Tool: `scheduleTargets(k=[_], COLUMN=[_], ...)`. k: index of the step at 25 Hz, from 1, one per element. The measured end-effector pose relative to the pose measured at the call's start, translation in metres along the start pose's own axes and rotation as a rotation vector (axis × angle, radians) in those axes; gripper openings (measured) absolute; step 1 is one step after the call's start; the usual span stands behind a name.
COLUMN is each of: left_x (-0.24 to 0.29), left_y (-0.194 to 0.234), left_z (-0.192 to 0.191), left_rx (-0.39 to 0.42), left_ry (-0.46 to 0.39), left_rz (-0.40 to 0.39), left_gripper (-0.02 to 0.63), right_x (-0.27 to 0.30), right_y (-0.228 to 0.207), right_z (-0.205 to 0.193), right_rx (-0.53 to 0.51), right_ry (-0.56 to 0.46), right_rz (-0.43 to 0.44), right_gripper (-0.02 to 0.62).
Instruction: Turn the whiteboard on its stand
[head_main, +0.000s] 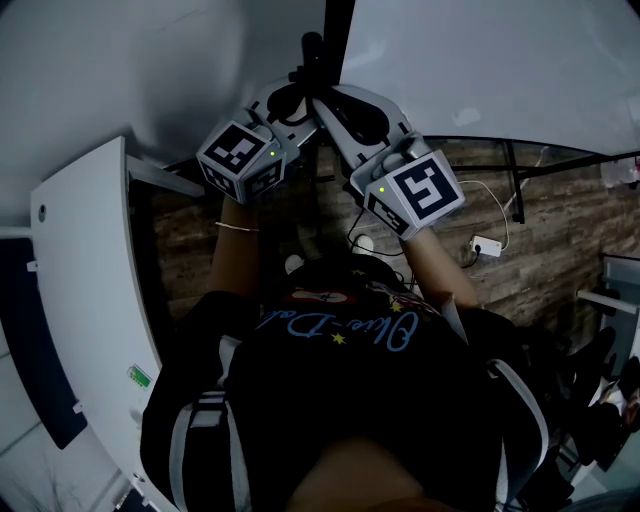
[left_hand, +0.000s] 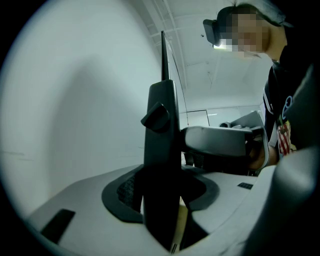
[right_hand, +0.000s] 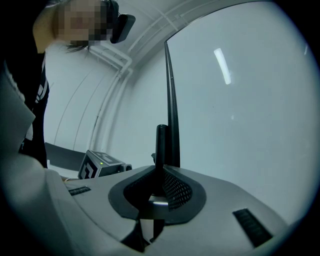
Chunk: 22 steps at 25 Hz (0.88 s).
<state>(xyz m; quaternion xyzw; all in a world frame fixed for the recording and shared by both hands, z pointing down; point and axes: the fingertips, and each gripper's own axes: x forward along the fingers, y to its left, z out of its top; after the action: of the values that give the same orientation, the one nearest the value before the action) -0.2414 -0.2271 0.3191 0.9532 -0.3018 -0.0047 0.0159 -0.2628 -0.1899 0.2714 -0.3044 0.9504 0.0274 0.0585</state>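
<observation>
The whiteboard (head_main: 480, 70) (right_hand: 240, 100) fills the head view's 12 to 2 o'clock, above a wood floor (head_main: 560, 230). The left tongs (head_main: 298, 95) (left_hand: 167, 220) and the right tongs (head_main: 326, 102) (right_hand: 152, 205) are both clamped on its dark edge post (head_main: 312, 55) (left_hand: 162, 150) (right_hand: 161, 145), near 12 o'clock.
</observation>
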Motion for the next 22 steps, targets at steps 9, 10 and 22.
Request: scheduleTargets(k=[9,10,22], left_x=[-0.0016,-0.0019,-0.0051], left_y=[0.0019,0.0019,-0.0023], left_z=[-0.0009,-0.0004,0.0024], left_rx=[-0.011,-0.012,-0.008], left_ry=[0.01,0.011,0.011], left_rz=[0.004,0.006,0.023], left_gripper=[0.204,0.204,0.207], right_x=[0.0019,0.0019,-0.0005], right_y=[0.0007,0.001,0.006], right_z=[-0.001,-0.0005,-0.0028], right_rx=[0.01,0.011,0.007], right_ry=[0.004,0.004,0.013], right_rz=[0.003,0.005,0.03], right_gripper=[0.055,0.054,0.054])
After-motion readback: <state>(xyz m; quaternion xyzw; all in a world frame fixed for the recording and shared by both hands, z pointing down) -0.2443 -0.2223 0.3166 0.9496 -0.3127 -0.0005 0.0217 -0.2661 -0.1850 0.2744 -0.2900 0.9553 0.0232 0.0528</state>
